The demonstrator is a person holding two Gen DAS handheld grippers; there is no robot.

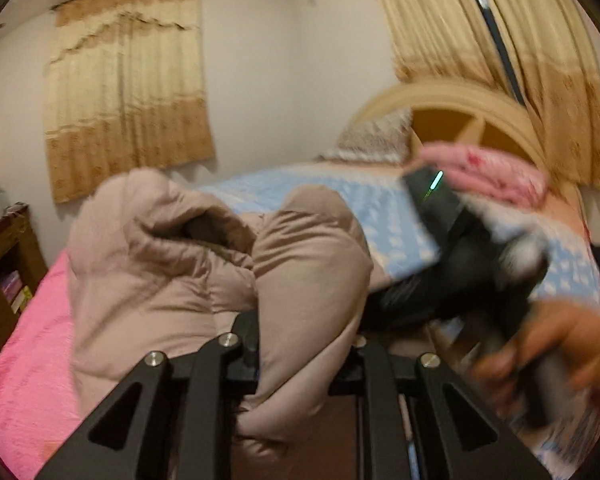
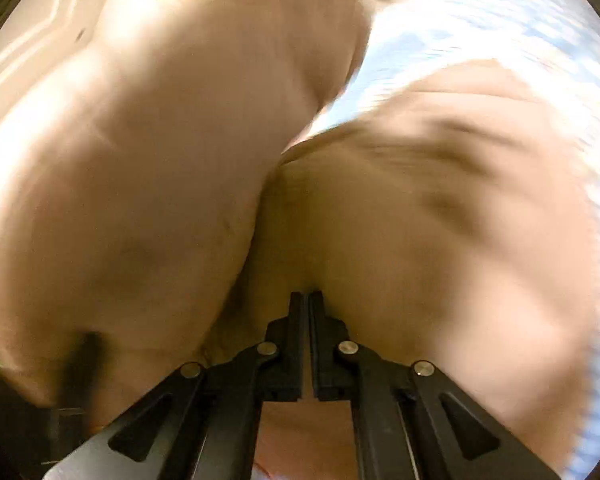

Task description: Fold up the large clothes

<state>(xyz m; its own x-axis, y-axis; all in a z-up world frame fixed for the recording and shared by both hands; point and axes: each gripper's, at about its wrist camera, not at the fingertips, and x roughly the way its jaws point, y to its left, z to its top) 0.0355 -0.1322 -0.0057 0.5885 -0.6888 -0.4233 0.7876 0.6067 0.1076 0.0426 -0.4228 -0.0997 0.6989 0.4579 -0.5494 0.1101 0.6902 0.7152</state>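
A puffy beige padded coat [image 1: 148, 264] is bunched up over the bed. In the left wrist view a thick fold of it stands between the fingers of my left gripper [image 1: 304, 332], and the pads squeeze it from both sides. At the right a hand [image 1: 560, 344] carries the other black gripper, blurred by motion, close to the coat's right side. In the right wrist view the coat [image 2: 140, 160] fills almost the whole picture. My right gripper [image 2: 306, 296] is shut, with a thin edge of the beige fabric pinched at its tips.
The bed has a blue patterned sheet [image 1: 384, 216] and a pink blanket [image 1: 24, 360] on its left side. A folded pink cloth [image 1: 492, 176] and a pillow [image 1: 376, 136] lie by the arched headboard [image 1: 460, 120]. A wooden shelf [image 1: 8, 264] stands at the left.
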